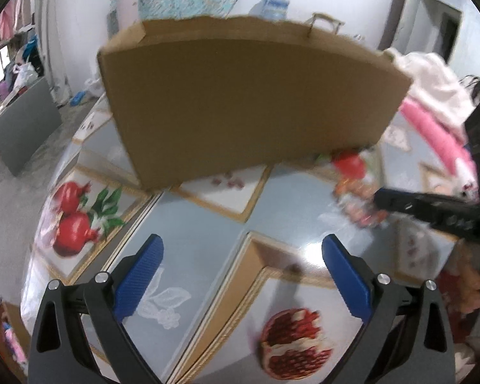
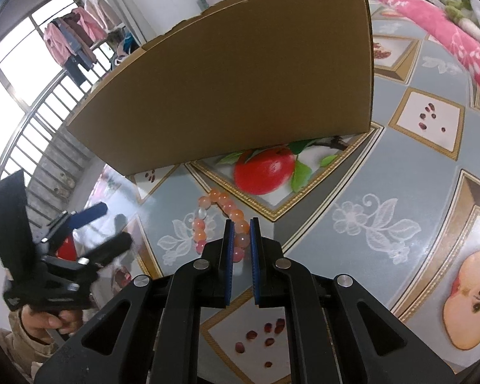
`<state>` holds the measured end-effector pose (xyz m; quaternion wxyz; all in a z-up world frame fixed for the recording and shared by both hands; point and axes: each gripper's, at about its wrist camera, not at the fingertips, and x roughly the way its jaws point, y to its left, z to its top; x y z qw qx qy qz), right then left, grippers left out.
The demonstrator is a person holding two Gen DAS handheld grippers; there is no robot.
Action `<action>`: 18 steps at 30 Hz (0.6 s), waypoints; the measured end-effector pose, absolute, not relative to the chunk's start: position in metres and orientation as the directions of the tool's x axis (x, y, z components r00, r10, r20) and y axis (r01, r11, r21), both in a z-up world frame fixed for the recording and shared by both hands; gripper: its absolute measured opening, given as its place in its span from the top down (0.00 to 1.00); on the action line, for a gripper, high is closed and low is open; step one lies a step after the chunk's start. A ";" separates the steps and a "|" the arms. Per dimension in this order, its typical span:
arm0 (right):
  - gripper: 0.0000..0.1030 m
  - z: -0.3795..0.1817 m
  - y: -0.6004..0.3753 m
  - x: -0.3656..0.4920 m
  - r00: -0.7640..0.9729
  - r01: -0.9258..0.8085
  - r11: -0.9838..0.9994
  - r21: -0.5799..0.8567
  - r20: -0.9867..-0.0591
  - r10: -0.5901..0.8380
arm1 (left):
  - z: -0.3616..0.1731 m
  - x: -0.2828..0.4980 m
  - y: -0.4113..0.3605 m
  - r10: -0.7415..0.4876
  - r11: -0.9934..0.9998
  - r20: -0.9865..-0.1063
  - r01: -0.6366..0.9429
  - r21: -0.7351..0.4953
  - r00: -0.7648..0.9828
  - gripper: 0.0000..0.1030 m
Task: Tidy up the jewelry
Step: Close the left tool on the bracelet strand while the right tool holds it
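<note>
The right tool [image 2: 241, 224] points down at the bench [image 2: 416, 172], its blue pads drawn close together and pinching the near end of a bracelet [image 2: 219, 211] of orange, pink and pale beads. The rest of the loop lies on the bench cover, running out toward eleven o'clock from the pads. The left tool [image 1: 242, 246] hangs over the bench with its jaws spread wide and nothing between them; in the right wrist view it shows at about nine o'clock, gripped by a hand [image 2: 52, 320] in a pale sleeve.

The bench wears a glossy printed cover: grey-blue panels with white lace flowers, gold-edged squares, a red apple [image 2: 265, 168] just beyond the bracelet at twelve o'clock, and a halved pomegranate [image 1: 296, 342] under the left tool.

Past the apple, at twelve o'clock from both tools, stands a brown cardboard box [image 2: 233, 73] with its tall plain side facing us; what is inside cannot be seen from here. At two o'clock a pink flowered blanket [image 2: 438, 28] lies along the far edge of the bench. At ten o'clock a barred window [image 2: 19, 96] lets in daylight, with pink and dark clothes [image 2: 76, 32] hanging on a rail beside it.
</note>
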<state>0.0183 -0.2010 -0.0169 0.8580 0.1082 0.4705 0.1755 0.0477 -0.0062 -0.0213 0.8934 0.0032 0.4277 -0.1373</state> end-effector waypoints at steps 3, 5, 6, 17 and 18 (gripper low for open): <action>0.93 -0.016 -0.201 0.019 0.497 -0.201 0.917 0.344 -0.771 0.398 | -0.014 0.052 -0.017 -0.304 0.942 -0.750 0.304 -0.144 0.588 0.11; 0.93 -0.016 -0.201 0.019 0.497 -0.203 0.920 0.335 -0.774 0.392 | -0.013 0.057 -0.028 -0.336 0.928 -0.753 0.337 -0.161 0.566 0.15; 0.93 -0.015 -0.201 0.019 0.497 -0.205 0.921 0.332 -0.775 0.390 | -0.013 0.061 -0.035 -0.352 0.919 -0.758 0.354 -0.170 0.550 0.16; 0.93 -0.015 -0.190 0.020 0.499 -0.209 0.925 0.319 -0.778 0.381 | -0.029 0.086 -0.083 -0.398 0.880 -0.802 0.432 -0.197 0.446 0.50; 0.93 -0.015 -0.189 0.020 0.500 -0.209 0.924 0.319 -0.777 0.382 | -0.028 0.087 -0.086 -0.388 0.882 -0.806 0.435 -0.184 0.447 0.51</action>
